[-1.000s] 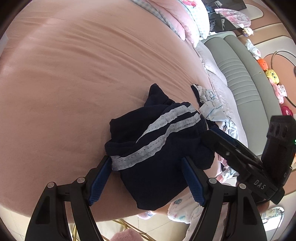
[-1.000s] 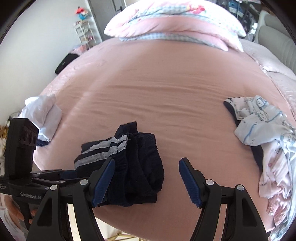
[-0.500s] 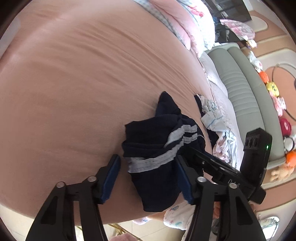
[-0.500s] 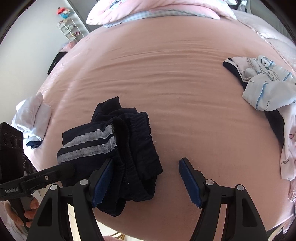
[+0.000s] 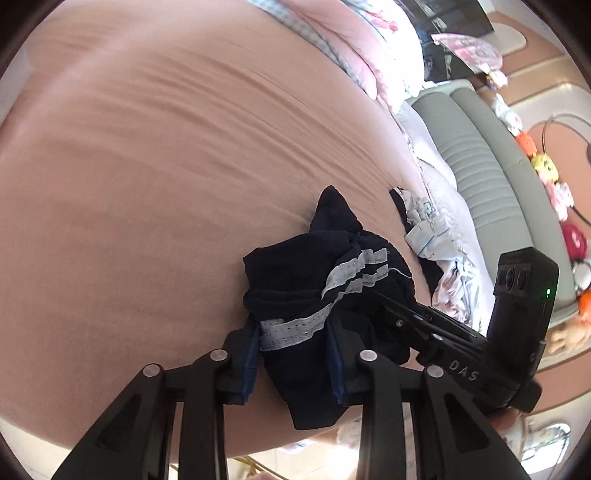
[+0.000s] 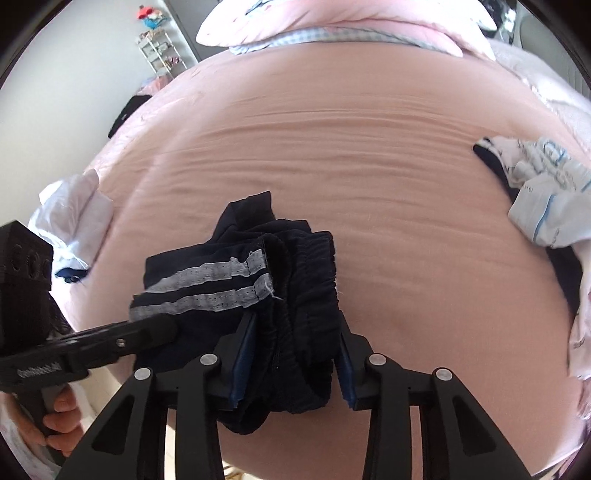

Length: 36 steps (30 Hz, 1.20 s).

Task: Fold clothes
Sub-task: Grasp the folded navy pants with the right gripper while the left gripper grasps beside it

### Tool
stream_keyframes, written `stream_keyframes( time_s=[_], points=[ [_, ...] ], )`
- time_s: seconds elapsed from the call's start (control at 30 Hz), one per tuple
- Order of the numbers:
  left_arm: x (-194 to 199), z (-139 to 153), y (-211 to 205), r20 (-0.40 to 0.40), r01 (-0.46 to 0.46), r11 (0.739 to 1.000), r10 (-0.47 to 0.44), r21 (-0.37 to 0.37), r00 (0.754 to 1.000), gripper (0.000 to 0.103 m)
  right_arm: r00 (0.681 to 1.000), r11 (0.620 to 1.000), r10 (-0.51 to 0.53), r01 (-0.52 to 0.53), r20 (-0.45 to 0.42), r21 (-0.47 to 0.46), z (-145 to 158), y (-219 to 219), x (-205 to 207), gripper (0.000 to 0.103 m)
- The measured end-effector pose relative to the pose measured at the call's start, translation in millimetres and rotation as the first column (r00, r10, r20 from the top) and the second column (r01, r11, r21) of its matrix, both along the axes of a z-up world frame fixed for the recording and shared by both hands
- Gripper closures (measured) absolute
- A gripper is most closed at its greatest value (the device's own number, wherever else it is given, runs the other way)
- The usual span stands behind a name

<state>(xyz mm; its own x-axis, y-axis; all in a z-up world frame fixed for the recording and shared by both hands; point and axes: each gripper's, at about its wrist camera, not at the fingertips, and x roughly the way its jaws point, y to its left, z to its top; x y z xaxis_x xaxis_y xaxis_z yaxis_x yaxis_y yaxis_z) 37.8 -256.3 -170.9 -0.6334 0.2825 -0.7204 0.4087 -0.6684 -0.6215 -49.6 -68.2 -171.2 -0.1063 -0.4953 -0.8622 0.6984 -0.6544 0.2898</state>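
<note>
We see a bundled pair of dark navy shorts with two pale stripes lying at the near edge of the bed, which is covered in a pink sheet. Our left tool is closing its jaws on the striped near corner of the shorts, the cloth bunched between the blue pads. Our right tool is also closing, with the gathered waistband end between its jaws and the pads pressing the fabric from both sides. To the right on the bed lies a heap of light printed clothes, well apart from the shorts. A white garment rests at the left edge, and pillows sit at the far end.
</note>
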Motion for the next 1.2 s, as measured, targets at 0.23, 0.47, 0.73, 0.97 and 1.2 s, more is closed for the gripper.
stream_keyframes(
  time_s=[0.23, 0.47, 0.73, 0.97, 1.2],
  points=[
    [-10.2, 3.6, -24.9, 0.013, 0.050, 0.999, -0.049, -0.018, 0.999, 0.078, 0.970, 0.991, 0.002, 0.031, 0.242, -0.132, -14.0, 14.2, -1.5, 0.068],
    [-20.1, 12.6, -17.9, 0.060, 0.144, 0.975, -0.136, -0.169, 0.989, 0.078, 0.969, 0.992, 0.057, -0.028, 0.238, -0.124, -9.4, 15.9, 15.9, 0.068],
    [-11.0, 13.1, -26.2, 0.108, 0.146, 0.980, -0.132, -0.133, 0.985, 0.039, 0.979, 0.997, 0.005, 0.012, 0.204, -0.081, -5.5, 19.1, 7.5, 0.055],
    [13.8, 14.1, -36.9, 0.025, 0.110, 0.994, -0.110, -0.006, 0.994, 0.024, 0.985, 0.997, -0.046, 0.056, 0.167, -0.054, -1.2, 30.7, -3.1, 0.036],
    [21.0, 2.7, -28.4, -0.033, 0.084, 0.995, -0.083, 0.060, 0.996, 0.024, 0.949, 0.980, -0.047, 0.104, 0.311, -0.169, -6.4, 29.3, -7.2, 0.034]
  ],
)
